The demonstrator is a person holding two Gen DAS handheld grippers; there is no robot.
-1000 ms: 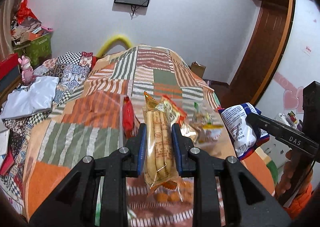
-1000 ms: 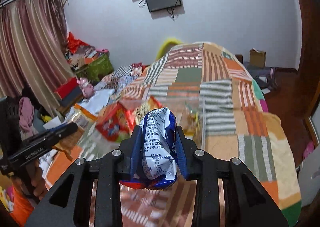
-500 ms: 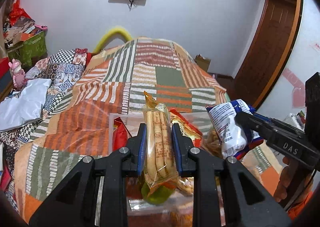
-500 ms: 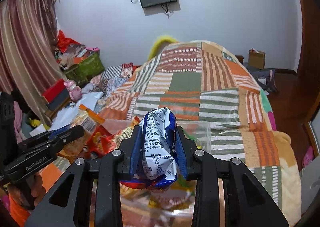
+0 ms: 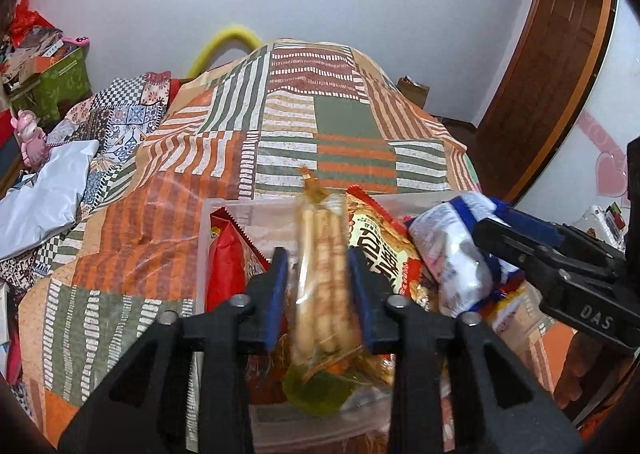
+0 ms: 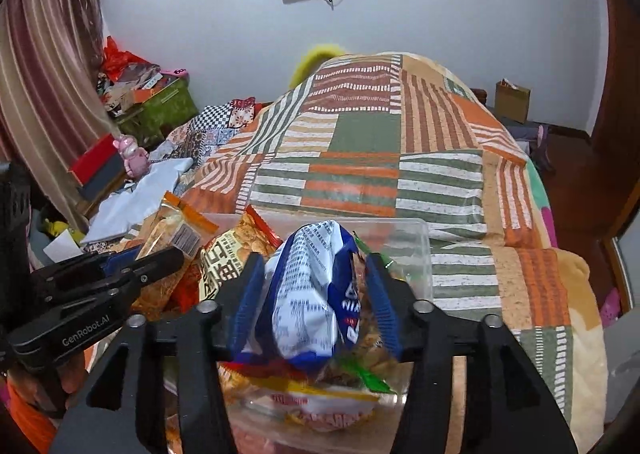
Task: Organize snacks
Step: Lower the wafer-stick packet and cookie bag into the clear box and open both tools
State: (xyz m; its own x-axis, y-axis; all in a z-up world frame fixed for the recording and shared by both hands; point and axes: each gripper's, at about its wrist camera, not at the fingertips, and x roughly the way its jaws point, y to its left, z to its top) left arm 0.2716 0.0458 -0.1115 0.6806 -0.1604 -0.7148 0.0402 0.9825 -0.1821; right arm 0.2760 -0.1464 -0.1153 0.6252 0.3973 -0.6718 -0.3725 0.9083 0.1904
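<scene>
A clear plastic bin [image 5: 224, 210] of snack packets sits on the patchwork bed. My left gripper [image 5: 318, 266] stands over the bin with its jaws spread wider than the clear pack of biscuit sticks [image 5: 320, 278] between them; the pack is blurred and looks loose. My right gripper [image 6: 316, 290] is also spread, with gaps beside the blue-and-white snack bag [image 6: 308, 294] that rests on the packets in the bin [image 6: 416, 246]. The right gripper and bag [image 5: 452, 254] show at the right of the left wrist view. A red packet [image 5: 228, 258] and an orange packet [image 5: 380, 246] stand in the bin.
The patchwork quilt [image 5: 320, 126] covers the bed beyond the bin. White cloth [image 5: 44, 190] and patterned bedding lie to the left. Boxes and a pink toy [image 5: 30, 134] stand by the left wall. A wooden door [image 5: 560, 54] is at the right.
Both grippers came down over the bin and their jaws opened. The biscuit-stick pack and the blue-and-white bag now sit loose between the fingers, among the packets in the bin.
</scene>
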